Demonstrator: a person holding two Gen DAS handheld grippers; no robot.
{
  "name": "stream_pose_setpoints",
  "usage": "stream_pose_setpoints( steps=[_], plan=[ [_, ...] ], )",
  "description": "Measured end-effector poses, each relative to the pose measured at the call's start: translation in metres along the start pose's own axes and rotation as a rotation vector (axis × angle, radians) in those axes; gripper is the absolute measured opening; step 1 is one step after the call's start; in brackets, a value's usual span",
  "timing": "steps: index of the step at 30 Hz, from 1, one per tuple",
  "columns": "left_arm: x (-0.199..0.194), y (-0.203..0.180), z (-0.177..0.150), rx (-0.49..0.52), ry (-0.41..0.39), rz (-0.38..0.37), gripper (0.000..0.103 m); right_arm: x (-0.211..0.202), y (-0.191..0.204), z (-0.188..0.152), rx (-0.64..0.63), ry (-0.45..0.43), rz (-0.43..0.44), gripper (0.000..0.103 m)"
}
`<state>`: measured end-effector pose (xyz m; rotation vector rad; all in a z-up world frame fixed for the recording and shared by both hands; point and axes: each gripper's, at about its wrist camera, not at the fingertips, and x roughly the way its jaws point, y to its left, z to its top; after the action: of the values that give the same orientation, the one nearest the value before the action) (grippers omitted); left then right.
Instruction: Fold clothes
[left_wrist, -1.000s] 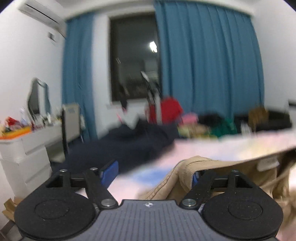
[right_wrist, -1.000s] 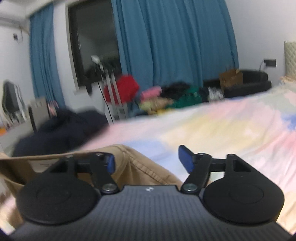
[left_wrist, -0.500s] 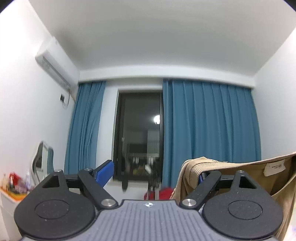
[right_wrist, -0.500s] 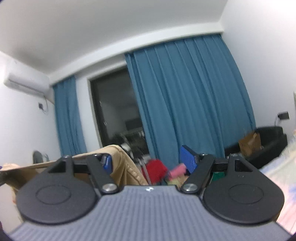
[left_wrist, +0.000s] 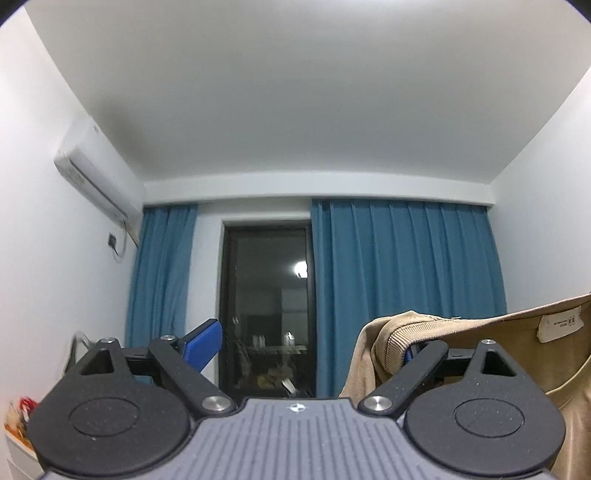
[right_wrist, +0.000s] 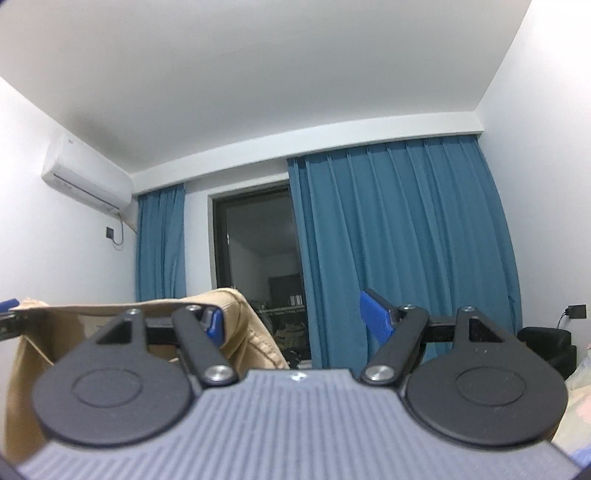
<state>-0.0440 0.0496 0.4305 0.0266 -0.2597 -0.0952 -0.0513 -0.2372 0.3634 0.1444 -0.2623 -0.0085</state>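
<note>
A: Garment (left_wrist: 517, 339) is tan knit, ribbed at the rolled edge, smooth weave below it. White sewn-in label sits near its top hem, print too small to read.

B: Orientation?

A: Held up in the air in front of the blue curtains (left_wrist: 406, 280), top edge stretched roughly level, long axis running side to side between the two grippers. Body hangs down from that edge. Lower part is cut off by the frame in both views.

B: Left gripper (left_wrist: 310, 343)?

A: Jaws opening, gap wide. The ribbed edge drapes over its right finger only and hides most of that blue pad. Left pad is bare, nothing pressed between the two.

B: Right gripper (right_wrist: 291, 325)?

A: Jaws apart as well. Fabric (right_wrist: 236, 314) hangs off its left finger, bunched in a ribbed roll; right pad is clear. So hooked, not pinched, on both sides.

B: Anything else visible?

A: Behind the garment, pleated curtains flank a dark window (right_wrist: 258, 251), glass reflecting the room. White boxy air conditioner (right_wrist: 86, 181) is up left of the curtains, cable trailing below. A black armchair (right_wrist: 546, 347) sits low, right of the curtains, partly blocked by the gripper body. Clutter at the lower left of the left view is blurred, can't identify.
</note>
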Motion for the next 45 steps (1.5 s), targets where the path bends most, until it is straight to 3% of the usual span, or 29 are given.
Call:
stream_pose_setpoints(
  steps=[5,14,20,24,29,33,38,41,43,45],
  plan=[
    [0.065,0.008,-0.054,-0.022,0.123,-0.022,0.092,0.05,-0.014,-0.047,0.004,0.114,-0.035,0.074],
    [0.223,-0.001,-0.225,-0.037,0.336,-0.026,0.094,0.193,-0.054,-0.191,0.037,0.354,-0.111,0.074],
    [0.336,-0.02,-0.363,0.014,0.505,-0.015,0.094,0.289,-0.085,-0.304,0.043,0.514,-0.162,0.073],
    [0.39,-0.029,-0.478,0.066,0.629,-0.007,0.094,0.344,-0.105,-0.391,0.015,0.649,-0.177,0.073],
    [0.455,-0.027,-0.594,0.169,0.761,-0.023,0.094,0.4,-0.121,-0.488,-0.035,0.819,-0.194,0.073],
    [0.482,-0.034,-0.662,0.304,0.82,-0.087,0.093,0.427,-0.12,-0.542,-0.113,0.943,-0.187,0.073],
    [0.473,-0.068,-0.717,0.539,0.892,-0.161,0.093,0.436,-0.087,-0.581,-0.293,1.079,-0.046,0.073],
    [0.465,-0.091,-0.734,0.677,0.933,-0.203,0.093,0.431,-0.061,-0.593,-0.417,1.118,0.068,0.073],
    [0.457,-0.098,-0.732,0.704,0.92,-0.217,0.094,0.418,-0.049,-0.586,-0.389,1.091,0.12,0.073],
    [0.453,-0.096,-0.723,0.653,0.921,-0.257,0.101,0.409,-0.043,-0.573,-0.322,1.069,0.116,0.073]
  ],
)
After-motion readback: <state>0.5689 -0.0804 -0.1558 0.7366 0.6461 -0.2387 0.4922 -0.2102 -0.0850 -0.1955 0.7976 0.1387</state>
